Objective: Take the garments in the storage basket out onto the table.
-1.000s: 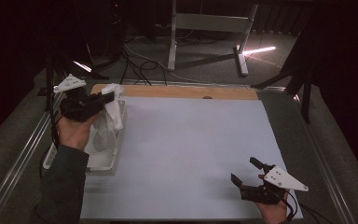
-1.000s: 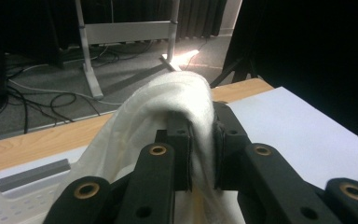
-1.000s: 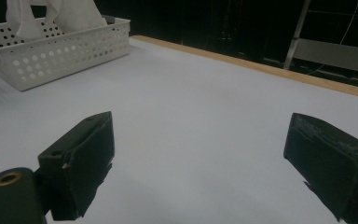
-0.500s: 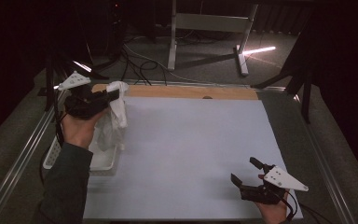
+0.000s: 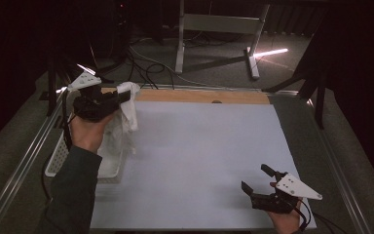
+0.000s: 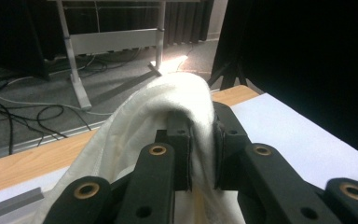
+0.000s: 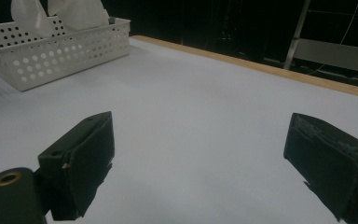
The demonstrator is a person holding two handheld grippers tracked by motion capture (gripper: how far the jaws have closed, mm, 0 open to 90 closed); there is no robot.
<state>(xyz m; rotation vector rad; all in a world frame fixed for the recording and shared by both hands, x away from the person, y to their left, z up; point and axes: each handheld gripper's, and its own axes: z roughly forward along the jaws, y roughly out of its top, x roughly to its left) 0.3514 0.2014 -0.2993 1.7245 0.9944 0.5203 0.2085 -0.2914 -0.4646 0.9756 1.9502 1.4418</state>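
Observation:
A white cloth (image 5: 128, 108) hangs from my left gripper (image 5: 122, 96), which is shut on a fold of it above the white perforated basket (image 5: 57, 159) at the table's left edge. In the left gripper view the cloth (image 6: 177, 93) drapes over both black jaws and is pinched between the pads of the left gripper (image 6: 200, 140). My right gripper (image 5: 255, 177) rests low near the table's front right corner, open with nothing between its jaws. The right gripper view shows the right gripper (image 7: 200, 154) wide apart over the bare white table sheet (image 7: 191, 107).
More white cloth (image 7: 74, 11) lies in the basket (image 7: 60, 51). A wooden strip (image 5: 199, 96) runs along the table's far edge, and metal rails border both sides. A metal stand (image 5: 214, 29) and cables lie on the floor beyond.
My left hand has shifted slightly up and to the right with the cloth, drawing it higher out of the basket. The right gripper has not moved.

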